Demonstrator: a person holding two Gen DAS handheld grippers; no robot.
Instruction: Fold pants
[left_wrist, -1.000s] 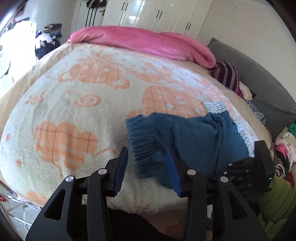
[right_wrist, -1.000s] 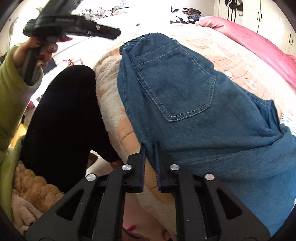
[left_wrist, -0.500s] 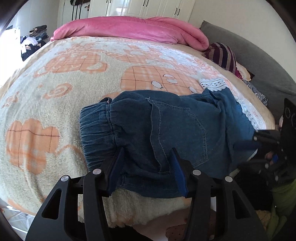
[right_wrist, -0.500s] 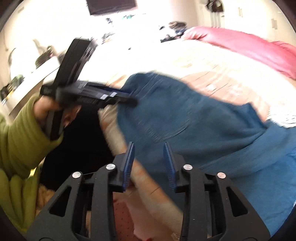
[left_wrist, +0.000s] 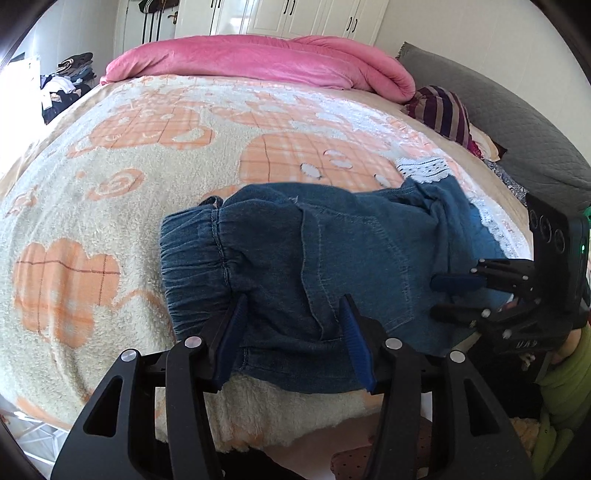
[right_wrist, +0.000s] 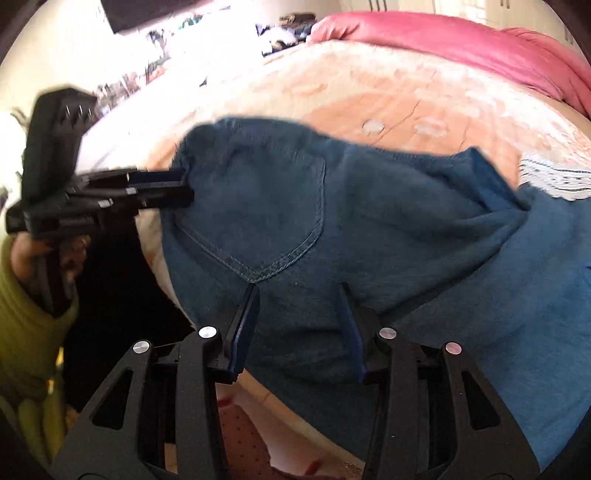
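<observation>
Pants (left_wrist: 317, 273) lie in a folded bundle near the front edge of the bed (left_wrist: 110, 192), waistband toward the left and back pocket facing up. A second ago the right gripper (right_wrist: 299, 325) was clenched at the cloth's edge; now its jaws are opening, denim below and between them but not pinched. The left gripper (left_wrist: 291, 332) has come down over the near hem, its jaws widening too and gripping nothing. Both releases suggest a fold has just been laid and the hands are free to smooth or take new holds. The right view is blurred, the lower legs run out of frame, and the layers underneath are hidden.
</observation>
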